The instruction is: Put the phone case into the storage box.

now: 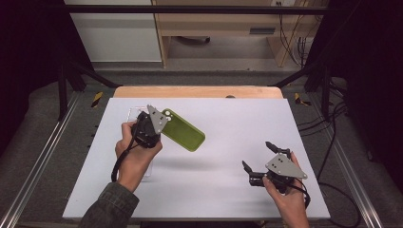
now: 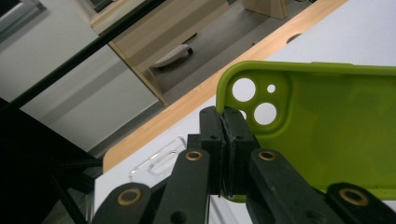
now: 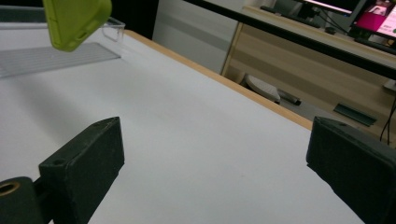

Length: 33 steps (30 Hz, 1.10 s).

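A lime green phone case [image 1: 186, 136] hangs tilted above the white table top, its camera cutouts toward my left gripper [image 1: 156, 124]. The left gripper view shows the gripper [image 2: 227, 128] shut on the green case [image 2: 336, 130] at its edge, right beside the cutouts. A clear phone case [image 1: 134, 112] lies flat on the table behind and under the left hand; it shows as a clear outline [image 2: 159, 161] below the jaws. My right gripper [image 1: 256, 155] rests low at the front right, open, with nothing between its jaws [image 3: 219, 163]. An end of the green case [image 3: 77, 18] appears far off in its view.
A white board [image 1: 228, 123] covers the table, with a wooden edge [image 1: 199, 91] at the far side. Black frame posts stand at both sides, and cables lie on the floor at the right. Beyond the table are a wooden desk and a white cabinet.
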Motion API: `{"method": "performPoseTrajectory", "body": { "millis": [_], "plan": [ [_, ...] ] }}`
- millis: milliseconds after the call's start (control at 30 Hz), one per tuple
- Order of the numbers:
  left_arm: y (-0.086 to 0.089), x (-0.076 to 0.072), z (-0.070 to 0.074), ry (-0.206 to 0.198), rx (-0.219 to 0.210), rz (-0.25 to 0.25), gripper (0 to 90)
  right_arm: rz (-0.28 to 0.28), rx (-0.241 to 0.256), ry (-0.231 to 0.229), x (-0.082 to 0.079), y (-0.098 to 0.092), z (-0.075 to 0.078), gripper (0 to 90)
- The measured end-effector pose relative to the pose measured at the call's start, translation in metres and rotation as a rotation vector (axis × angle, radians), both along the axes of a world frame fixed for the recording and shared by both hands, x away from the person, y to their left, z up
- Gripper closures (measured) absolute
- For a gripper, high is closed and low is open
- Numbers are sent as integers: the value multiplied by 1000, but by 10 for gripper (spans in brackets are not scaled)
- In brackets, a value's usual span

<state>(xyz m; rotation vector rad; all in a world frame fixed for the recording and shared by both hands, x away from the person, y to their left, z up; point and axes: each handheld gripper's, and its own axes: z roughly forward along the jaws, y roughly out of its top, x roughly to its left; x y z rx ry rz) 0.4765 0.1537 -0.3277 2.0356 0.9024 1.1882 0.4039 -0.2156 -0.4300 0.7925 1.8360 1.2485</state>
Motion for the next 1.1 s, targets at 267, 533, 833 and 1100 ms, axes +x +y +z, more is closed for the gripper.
{"method": "performPoseTrajectory", "body": {
  "millis": [267,533,833,1100],
  "plan": [
    [30,13,21,-46,20,49,877,-14,67,-3,2,-6,-21,38],
    [50,25,31,-59,28,81,877,-7,120,-24,4,-6,-22,33],
    [67,35,36,-104,94,106,876,18,151,-24,1,-10,-22,32],
    [79,44,43,-139,133,119,877,29,146,-22,-2,-9,-25,37]
  ]
}}
